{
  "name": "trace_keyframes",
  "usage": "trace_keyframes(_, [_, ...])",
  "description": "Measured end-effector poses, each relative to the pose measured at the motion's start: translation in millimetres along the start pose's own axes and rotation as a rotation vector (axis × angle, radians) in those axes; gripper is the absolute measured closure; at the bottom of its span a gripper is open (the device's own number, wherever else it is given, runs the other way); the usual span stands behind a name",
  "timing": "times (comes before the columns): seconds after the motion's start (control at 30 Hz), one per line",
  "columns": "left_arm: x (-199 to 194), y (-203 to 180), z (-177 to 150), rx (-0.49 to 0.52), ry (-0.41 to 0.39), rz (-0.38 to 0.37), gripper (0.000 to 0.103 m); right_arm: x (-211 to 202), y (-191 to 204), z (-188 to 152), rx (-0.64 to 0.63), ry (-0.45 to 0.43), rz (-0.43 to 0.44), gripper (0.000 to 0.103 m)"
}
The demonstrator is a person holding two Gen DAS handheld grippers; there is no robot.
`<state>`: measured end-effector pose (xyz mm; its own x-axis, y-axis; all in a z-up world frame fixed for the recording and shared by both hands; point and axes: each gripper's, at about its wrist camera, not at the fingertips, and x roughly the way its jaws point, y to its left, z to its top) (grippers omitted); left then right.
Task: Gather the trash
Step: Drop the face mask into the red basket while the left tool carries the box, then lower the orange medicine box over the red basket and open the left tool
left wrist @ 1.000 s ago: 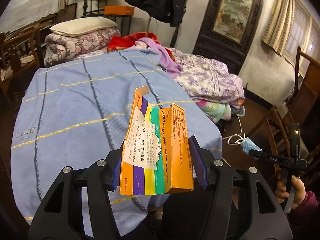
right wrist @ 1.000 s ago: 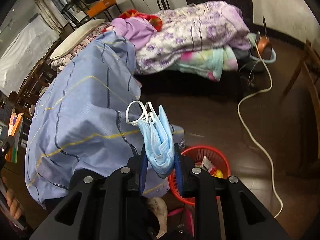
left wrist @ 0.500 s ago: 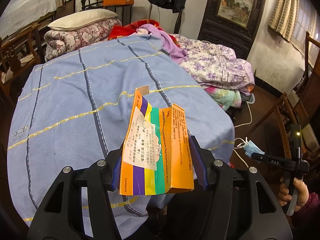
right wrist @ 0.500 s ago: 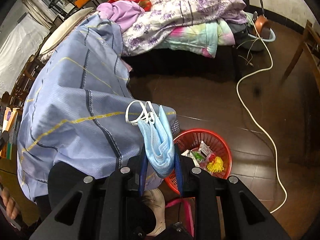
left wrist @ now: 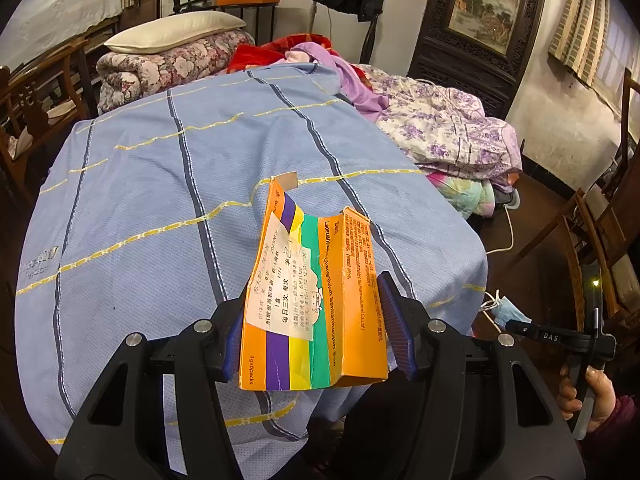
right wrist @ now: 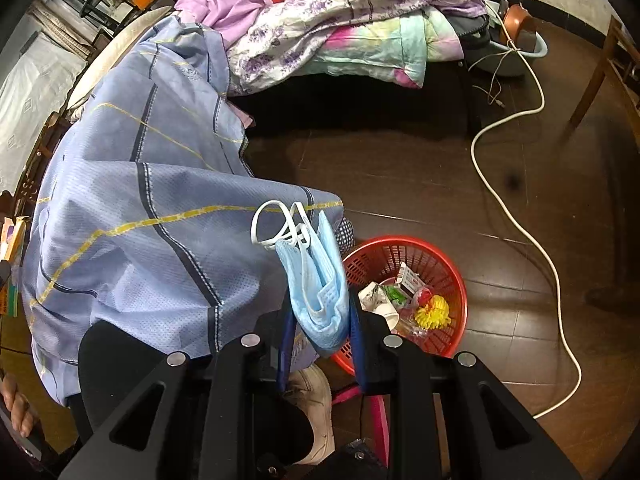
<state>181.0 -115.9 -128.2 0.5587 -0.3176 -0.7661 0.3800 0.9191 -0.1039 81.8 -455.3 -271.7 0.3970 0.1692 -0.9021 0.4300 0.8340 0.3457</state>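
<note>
My left gripper [left wrist: 314,320] is shut on a torn orange medicine box [left wrist: 312,304] with purple, yellow and green stripes, held up over the blue bedspread [left wrist: 160,184]. In the right wrist view my right gripper [right wrist: 320,328] is shut on a folded light-blue face mask [right wrist: 316,280] whose white ear loops stick up. Just to the right of and below the mask, a red plastic basket [right wrist: 432,256] stands on the dark floor with several scraps of trash inside. The same mask [left wrist: 506,308] and the right gripper's handle show at the right edge of the left wrist view.
Folded quilts [right wrist: 360,20] and a pillow [left wrist: 176,32] lie on the bed. A white cable [right wrist: 520,208] snakes over the floor right of the basket. Wooden chairs [left wrist: 592,232] stand at the right. A white shoe [right wrist: 316,408] shows under my right gripper.
The right gripper with the mask has sunk toward the floor, and the red basket now looks larger and closer. The left gripper has dipped a little, still holding the box.
</note>
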Motion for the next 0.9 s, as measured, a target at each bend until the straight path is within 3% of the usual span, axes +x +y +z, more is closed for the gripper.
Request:
trace_keyframes(0.2, [-0.1, -0.8, 0.5, 0.002, -0.001, -0.002, 0.046, 5.3, -4.6, -0.7, 0.017, 0.018, -0.007, 0.075])
trace_keyframes(0.23, [-0.1, -1.1, 0.5, 0.004, -0.001, -0.002, 0.046, 5.5, -6.0, -0.5, 0.025, 0.018, -0.004, 0.065])
trace_keyframes(0.27, [-0.3, -1.6, 0.5, 0.008, -0.001, -0.003, 0.046, 5.1, -7.7, -0.4, 0.036, 0.018, 0.002, 0.049])
trace_keyframes(0.33, [-0.4, -4.6, 0.7, 0.016, -0.001, -0.005, 0.046, 0.1, -11.6, -0.2, 0.065, -0.008, 0.004, 0.042])
trace_keyframes(0.5, [-1.1, -10.7, 1.6, 0.033, -0.002, -0.012, 0.046, -10.2, -14.0, 3.3, 0.079, -0.041, 0.031, 0.042])
trace_keyframes(0.9, [-6.2, -50.4, 11.0, 0.130, -0.009, -0.078, 0.046, -76.5, 15.1, 14.6, 0.021, -0.282, -0.009, 0.042])
